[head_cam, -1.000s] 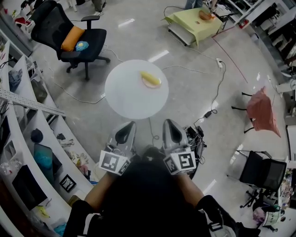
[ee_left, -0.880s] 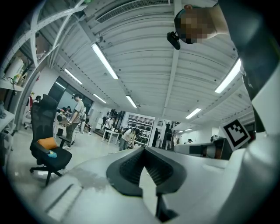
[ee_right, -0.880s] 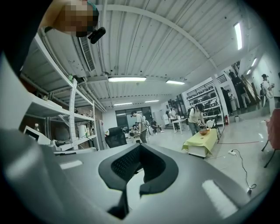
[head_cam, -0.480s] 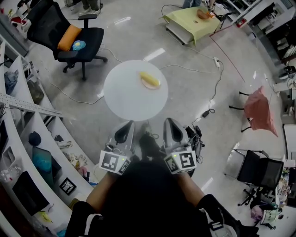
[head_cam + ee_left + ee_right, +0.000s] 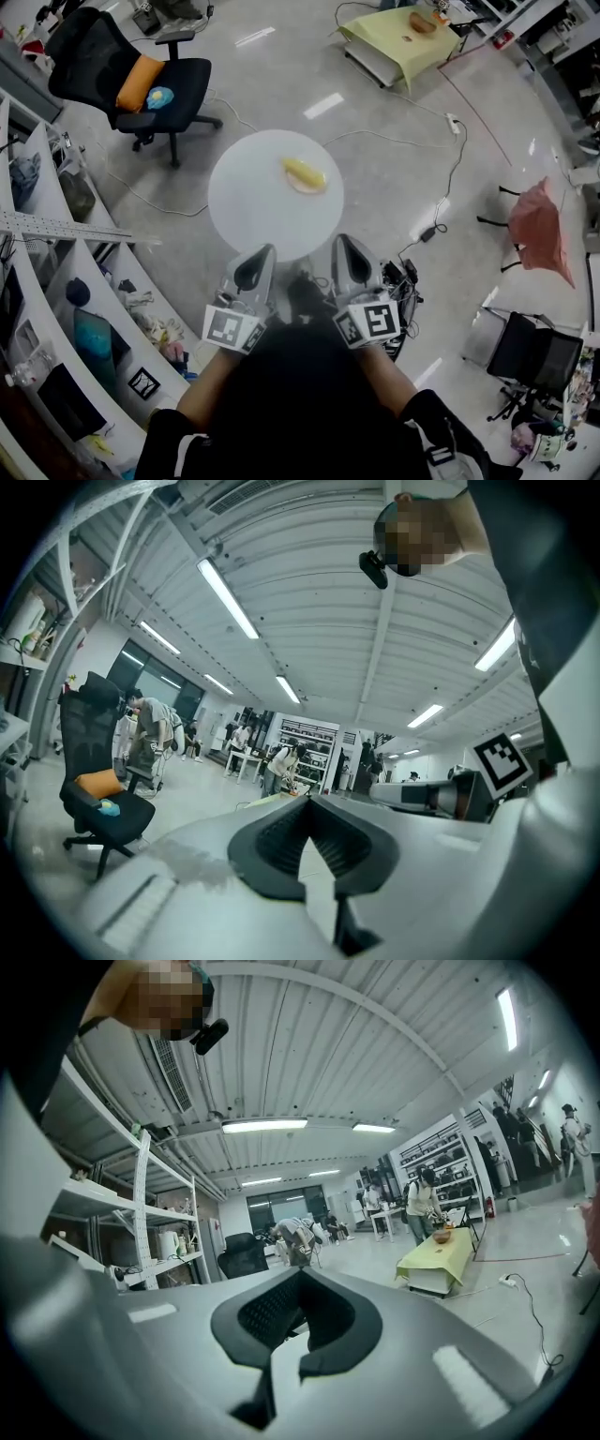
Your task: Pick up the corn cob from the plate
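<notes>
Approaching: left claw [image 5: 266, 252] and right claw [image 5: 340, 242] both clenched, empty, short of the tabletop [image 5: 248, 211].
Corn [image 5: 302, 171]: on the plate [image 5: 307, 187], far side of tabletop, well apart from both claws.
Next: probably reach across, spread one claw, straddle the corn.

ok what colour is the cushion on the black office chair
Orange. The cushion shows best in the head view.

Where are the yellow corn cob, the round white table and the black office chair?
yellow corn cob [image 5: 303, 172]: head view, middle of the cob.
round white table [image 5: 251, 202]: head view, bare top.
black office chair [image 5: 187, 75]: head view, seat.
</notes>
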Demonstrator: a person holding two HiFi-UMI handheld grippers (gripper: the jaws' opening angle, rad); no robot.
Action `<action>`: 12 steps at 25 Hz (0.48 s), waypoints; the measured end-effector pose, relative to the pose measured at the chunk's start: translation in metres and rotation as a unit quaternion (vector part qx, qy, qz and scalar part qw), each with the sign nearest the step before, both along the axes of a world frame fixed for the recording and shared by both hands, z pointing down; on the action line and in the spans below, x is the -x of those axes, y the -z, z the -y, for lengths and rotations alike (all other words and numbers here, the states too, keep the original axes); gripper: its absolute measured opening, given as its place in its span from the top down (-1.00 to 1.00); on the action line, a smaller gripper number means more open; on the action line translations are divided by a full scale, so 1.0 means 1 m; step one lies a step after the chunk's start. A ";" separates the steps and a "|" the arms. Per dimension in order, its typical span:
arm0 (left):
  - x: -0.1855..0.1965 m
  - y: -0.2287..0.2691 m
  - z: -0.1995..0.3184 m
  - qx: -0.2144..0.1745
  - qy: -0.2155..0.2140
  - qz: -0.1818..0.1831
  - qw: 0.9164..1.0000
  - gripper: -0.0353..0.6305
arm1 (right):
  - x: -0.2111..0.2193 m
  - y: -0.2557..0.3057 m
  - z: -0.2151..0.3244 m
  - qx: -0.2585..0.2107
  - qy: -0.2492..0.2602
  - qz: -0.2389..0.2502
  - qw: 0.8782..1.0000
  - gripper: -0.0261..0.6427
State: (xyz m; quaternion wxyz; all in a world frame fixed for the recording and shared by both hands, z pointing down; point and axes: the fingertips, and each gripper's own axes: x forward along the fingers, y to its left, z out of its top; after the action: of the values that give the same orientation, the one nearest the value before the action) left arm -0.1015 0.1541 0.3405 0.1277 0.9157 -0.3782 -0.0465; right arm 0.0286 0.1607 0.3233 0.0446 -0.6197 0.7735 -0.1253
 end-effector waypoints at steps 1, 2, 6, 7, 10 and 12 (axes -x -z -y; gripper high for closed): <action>-0.007 -0.001 0.008 0.003 0.000 0.003 1.000 0.88 | -0.006 -0.001 0.008 0.001 0.002 0.001 1.000 0.89; -0.014 -0.003 0.015 0.006 0.000 0.005 1.000 0.88 | -0.012 -0.001 0.015 0.000 0.003 0.001 1.000 0.89; -0.044 -0.013 0.044 0.023 -0.002 0.012 1.000 0.88 | -0.037 -0.004 0.045 0.002 0.008 0.006 1.000 0.89; -0.051 -0.014 0.050 0.025 -0.001 0.014 1.000 0.88 | -0.042 -0.006 0.051 0.004 0.011 0.010 1.000 0.89; -0.074 -0.011 0.066 0.025 0.001 0.020 0.999 0.88 | -0.057 -0.009 0.071 0.007 0.024 0.020 0.999 0.89; -0.087 -0.011 0.076 0.025 0.003 0.026 0.999 0.88 | -0.064 -0.011 0.082 0.009 0.033 0.022 0.999 0.89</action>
State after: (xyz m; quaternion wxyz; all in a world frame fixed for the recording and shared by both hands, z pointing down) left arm -0.0149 0.0780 0.3511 0.1401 0.9121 -0.3850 -0.0139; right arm 0.0930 0.0782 0.3345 0.0520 -0.5913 0.7911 -0.1477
